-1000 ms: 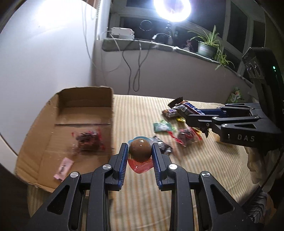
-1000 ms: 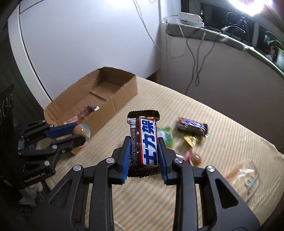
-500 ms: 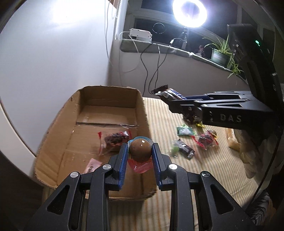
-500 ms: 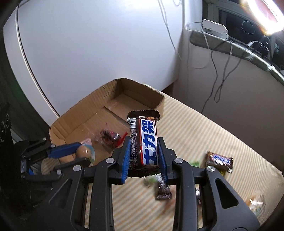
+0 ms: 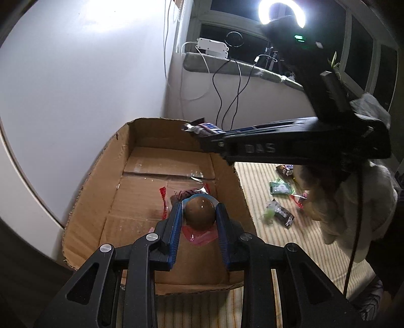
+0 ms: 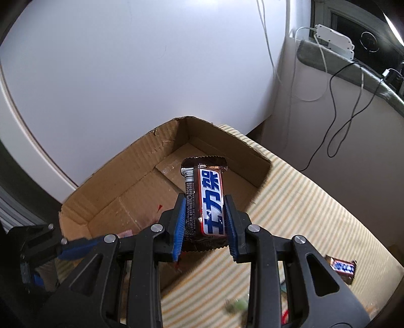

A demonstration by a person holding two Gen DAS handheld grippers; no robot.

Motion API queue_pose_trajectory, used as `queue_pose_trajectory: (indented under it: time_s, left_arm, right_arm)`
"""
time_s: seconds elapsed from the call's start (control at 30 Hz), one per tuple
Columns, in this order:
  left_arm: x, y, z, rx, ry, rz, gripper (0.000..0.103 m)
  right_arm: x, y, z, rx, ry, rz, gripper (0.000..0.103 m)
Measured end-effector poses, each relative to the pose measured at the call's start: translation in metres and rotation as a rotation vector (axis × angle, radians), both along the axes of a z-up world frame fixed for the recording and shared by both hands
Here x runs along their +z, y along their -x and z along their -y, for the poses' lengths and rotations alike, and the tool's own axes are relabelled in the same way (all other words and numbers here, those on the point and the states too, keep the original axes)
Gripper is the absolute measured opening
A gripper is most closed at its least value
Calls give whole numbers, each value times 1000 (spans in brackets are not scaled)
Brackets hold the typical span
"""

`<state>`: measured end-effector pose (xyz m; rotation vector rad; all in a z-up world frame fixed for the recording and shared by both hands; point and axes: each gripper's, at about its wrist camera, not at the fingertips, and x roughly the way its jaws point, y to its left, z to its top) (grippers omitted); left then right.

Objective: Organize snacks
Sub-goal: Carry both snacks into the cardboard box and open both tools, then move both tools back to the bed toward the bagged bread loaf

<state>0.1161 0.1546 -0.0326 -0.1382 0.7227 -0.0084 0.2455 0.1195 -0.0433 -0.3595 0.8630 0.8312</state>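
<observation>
Brown cardboard fills most of what I see: an open cardboard box (image 5: 106, 201) sits on a striped cloth (image 5: 255, 191) beside a white wall (image 5: 88, 75). My left gripper (image 5: 199, 214) has its jaws pressed on a round chocolate egg (image 5: 199, 213) with a bit of red and blue wrapper around it, and I hold it over the near end of the box. Under it, on the box floor, lies a dark candy in a red wrapper (image 5: 176, 195). My right gripper (image 6: 204, 217) has its jaws tight on a chocolate bar (image 6: 205, 199) with blue letters on white. The bar stands up between the blue pads (image 6: 178, 227), and it hangs over the box (image 6: 121, 191) too. In the left view I see the right gripper (image 5: 209, 137) reach in from the right side, above the far wall of the box, with the bar's end (image 5: 199, 126) poking out. More snacks lie loose on the cloth to the right of the box: a green packet (image 5: 279, 188), a dark little bar (image 5: 284, 215), and another chocolate bar (image 6: 342, 268) like mine. A ring lamp (image 5: 282, 12) shines from the window ledge, and wires (image 5: 227, 90) hang down the wall.
</observation>
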Motion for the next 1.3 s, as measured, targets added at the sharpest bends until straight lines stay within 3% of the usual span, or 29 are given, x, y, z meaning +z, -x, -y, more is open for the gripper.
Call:
queue_pose_trajectory:
  time_s: [0.37, 0.67, 0.83, 0.87, 1.3]
  left_arm:
    - [-6, -6, -4, 0, 8, -14, 26]
    - [-6, -6, -4, 11, 8, -16, 28]
    - [-5, -4, -3, 19, 3, -14, 37]
    - [-4, -3, -3, 23, 2, -12, 43]
    - [12, 11, 11, 19, 14, 21, 43]
  right_arm:
    - [-19, -13, -19, 6, 16, -31, 30]
    - [-15, -10, -19, 9, 15, -15, 30]
    - [-9, -9, -12, -7, 7, 5, 56]
    - [-6, -8, -10, -12, 1, 10, 58]
    - [17, 5, 25, -57, -18, 48, 59]
